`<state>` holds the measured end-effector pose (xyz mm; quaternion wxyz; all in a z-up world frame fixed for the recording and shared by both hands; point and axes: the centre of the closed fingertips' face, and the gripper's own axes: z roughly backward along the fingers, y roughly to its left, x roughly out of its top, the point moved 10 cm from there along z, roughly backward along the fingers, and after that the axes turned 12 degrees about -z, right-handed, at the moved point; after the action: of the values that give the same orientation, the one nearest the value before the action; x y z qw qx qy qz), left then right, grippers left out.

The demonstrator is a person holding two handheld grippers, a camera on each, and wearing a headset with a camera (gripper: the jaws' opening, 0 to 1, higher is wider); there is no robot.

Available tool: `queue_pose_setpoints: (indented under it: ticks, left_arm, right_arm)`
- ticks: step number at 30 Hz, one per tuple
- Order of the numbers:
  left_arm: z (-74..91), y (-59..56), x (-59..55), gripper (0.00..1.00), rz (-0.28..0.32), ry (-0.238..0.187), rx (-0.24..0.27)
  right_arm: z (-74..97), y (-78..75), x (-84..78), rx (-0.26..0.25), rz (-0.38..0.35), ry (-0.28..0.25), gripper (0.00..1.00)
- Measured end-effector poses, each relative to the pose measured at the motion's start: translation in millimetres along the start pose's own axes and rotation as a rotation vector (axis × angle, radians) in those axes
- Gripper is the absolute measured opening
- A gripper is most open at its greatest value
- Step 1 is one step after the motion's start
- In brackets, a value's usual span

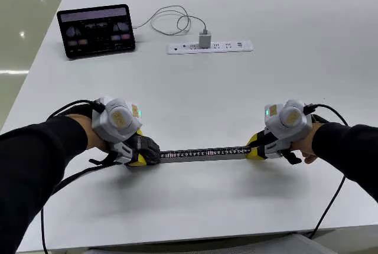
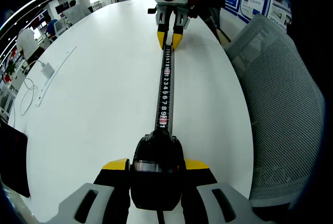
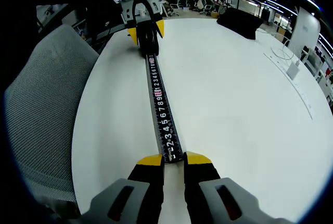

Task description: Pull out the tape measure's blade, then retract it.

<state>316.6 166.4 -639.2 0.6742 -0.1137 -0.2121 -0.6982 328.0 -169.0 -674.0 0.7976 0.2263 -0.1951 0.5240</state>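
A black and yellow tape measure case [image 1: 143, 149] lies on the white table, clamped between the jaws of my left gripper [image 1: 137, 152]; in the left gripper view the case [image 2: 157, 169] sits between the yellow-tipped fingers. Its black blade [image 1: 204, 153] with white numbers runs flat along the table to the right. My right gripper [image 1: 255, 150] is shut on the blade's end, seen in the right gripper view as the blade [image 3: 162, 114] entering the jaws of the right gripper [image 3: 173, 160]. The blade [image 2: 165, 91] stretches straight between both grippers.
A tablet [image 1: 96, 29] stands at the back left of the table [image 1: 236, 94]. A white power strip [image 1: 209, 46] with a charger and looped cable lies at the back centre. A grey mesh chair [image 2: 281, 109] stands beside the table's near edge. Black cables trail from both grippers.
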Motion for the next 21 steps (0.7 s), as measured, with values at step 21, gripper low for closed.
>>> queue_pose_setpoints:
  ticks: [21]
  left_arm:
    - [-0.1, 0.4, -0.4, 0.34, 0.003, -0.003, -0.001]
  right_arm:
    - [4.1, 3.4, -0.2, -0.002, -0.012, -0.003, 0.09]
